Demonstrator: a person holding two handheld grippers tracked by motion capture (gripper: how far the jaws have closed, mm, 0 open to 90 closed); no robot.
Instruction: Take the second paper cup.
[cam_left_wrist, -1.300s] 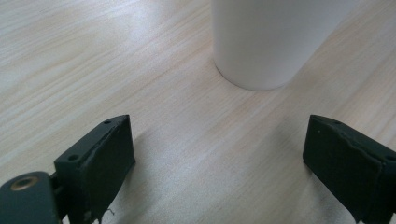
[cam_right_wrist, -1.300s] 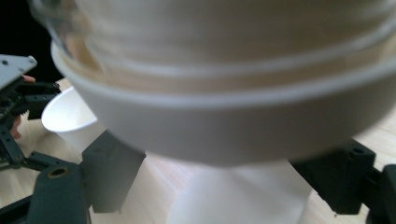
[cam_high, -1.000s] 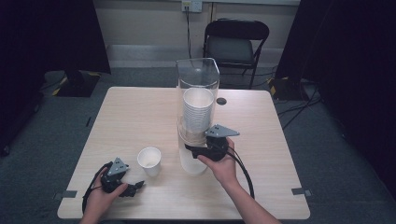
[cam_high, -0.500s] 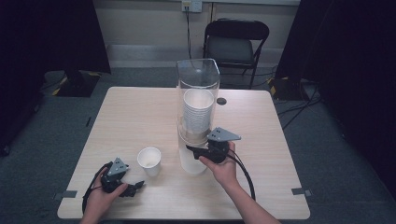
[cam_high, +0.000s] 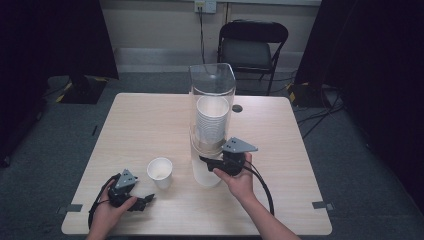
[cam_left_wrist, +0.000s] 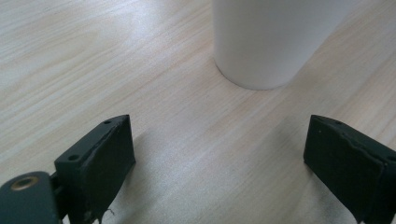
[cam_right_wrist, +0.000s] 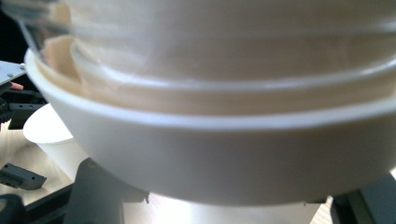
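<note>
- At the centre of the high view a tall clear dispenser (cam_high: 212, 120) stands on the table (cam_high: 150, 125), holding a stack of white cups (cam_high: 212, 122).
- The lowest cup (cam_high: 206, 172) hangs out of the dispenser's bottom; in the right gripper view its rim and wall (cam_right_wrist: 224, 158) stretch across the frame, very close.
- The right gripper (cam_high: 210, 162), just right of centre in the high view, has its jaws on either side of that lowest cup, below the rim.
- Change: its jaws have just been closing, and a second ago they stood a little wider. Now they sit pressed against the cup wall, so the cup looks gripped.
- Neither hand has shifted across the table in that time.
- This probably means the grasp is made and the cup is ready to be drawn down and out of the stack.
- A single loose cup (cam_high: 160, 171) stands upright on the table, left of the dispenser; its base (cam_left_wrist: 275, 42) fills the upper right of the left gripper view.
- The left gripper (cam_high: 142, 201), at the lower left of the high view, rests on the table with jaws spread wide and nothing between them, pointing toward the loose cup but apart from it.
</note>
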